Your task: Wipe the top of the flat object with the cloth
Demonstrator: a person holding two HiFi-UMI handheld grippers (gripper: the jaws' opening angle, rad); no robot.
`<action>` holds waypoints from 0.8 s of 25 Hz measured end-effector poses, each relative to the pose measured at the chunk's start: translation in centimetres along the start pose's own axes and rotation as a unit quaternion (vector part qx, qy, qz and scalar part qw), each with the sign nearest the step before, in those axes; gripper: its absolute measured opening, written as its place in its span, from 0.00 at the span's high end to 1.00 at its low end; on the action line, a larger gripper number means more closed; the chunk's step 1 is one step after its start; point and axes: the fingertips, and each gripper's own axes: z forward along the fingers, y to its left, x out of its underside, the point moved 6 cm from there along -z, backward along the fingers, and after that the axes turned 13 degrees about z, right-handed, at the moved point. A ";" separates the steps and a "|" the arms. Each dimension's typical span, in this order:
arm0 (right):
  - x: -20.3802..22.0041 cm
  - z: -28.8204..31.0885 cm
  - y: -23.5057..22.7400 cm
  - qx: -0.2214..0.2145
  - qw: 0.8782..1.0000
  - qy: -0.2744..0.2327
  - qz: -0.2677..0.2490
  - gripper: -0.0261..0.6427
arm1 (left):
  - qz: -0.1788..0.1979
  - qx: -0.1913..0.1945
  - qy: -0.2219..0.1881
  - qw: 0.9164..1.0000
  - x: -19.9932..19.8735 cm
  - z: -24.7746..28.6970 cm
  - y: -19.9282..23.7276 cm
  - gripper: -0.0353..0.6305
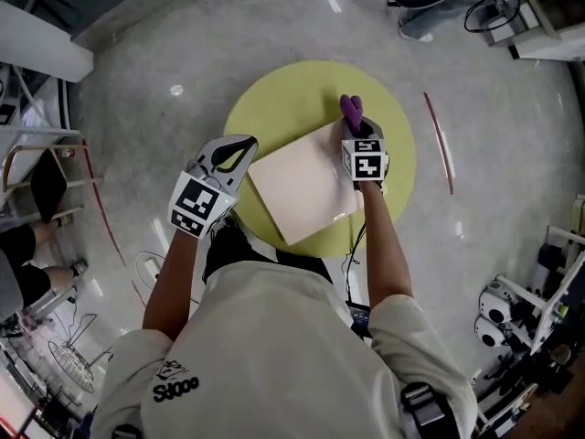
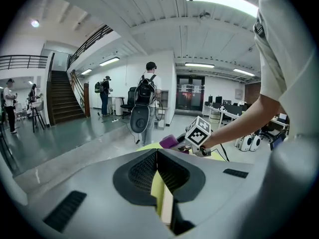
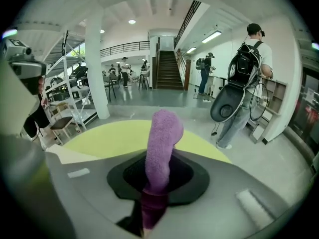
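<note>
One flat beige board (image 1: 302, 190) lies on the round yellow table (image 1: 274, 99), with a corner pointing toward the person. At its far right corner the right gripper (image 1: 355, 126) is clamped on a purple cloth (image 1: 351, 110), whose free end sticks out past the jaws. The left gripper (image 1: 238, 146) sits just beside the board's left corner, jaws closed together. To wipe well, the cloth probably needs tipping down flat onto the board and dragging in overlapping strokes, while the left gripper steadies the board against sliding.
</note>
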 end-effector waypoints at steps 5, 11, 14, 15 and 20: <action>0.8 0.2 2.5 -0.037 0.999 -0.003 -0.031 0.85 | -0.008 -0.009 0.003 1.000 0.5 0.0 -0.1 0.94; 1.9 -0.7 6.8 -0.089 0.993 -0.003 -0.079 0.85 | -0.020 -0.022 0.003 1.000 1.1 -0.7 0.1 0.94; 3.1 -1.3 9.1 -0.121 0.986 0.006 -0.110 0.85 | -0.028 -0.033 0.006 0.999 1.5 -1.1 0.2 0.94; 3.4 -1.5 10.0 -0.133 0.984 0.009 -0.118 0.85 | -0.031 -0.038 0.008 0.999 1.8 -1.3 0.3 0.94; 5.3 -2.6 15.1 -0.191 0.961 0.016 -0.201 0.85 | -0.043 -0.069 0.016 0.997 3.1 -3.2 1.2 0.94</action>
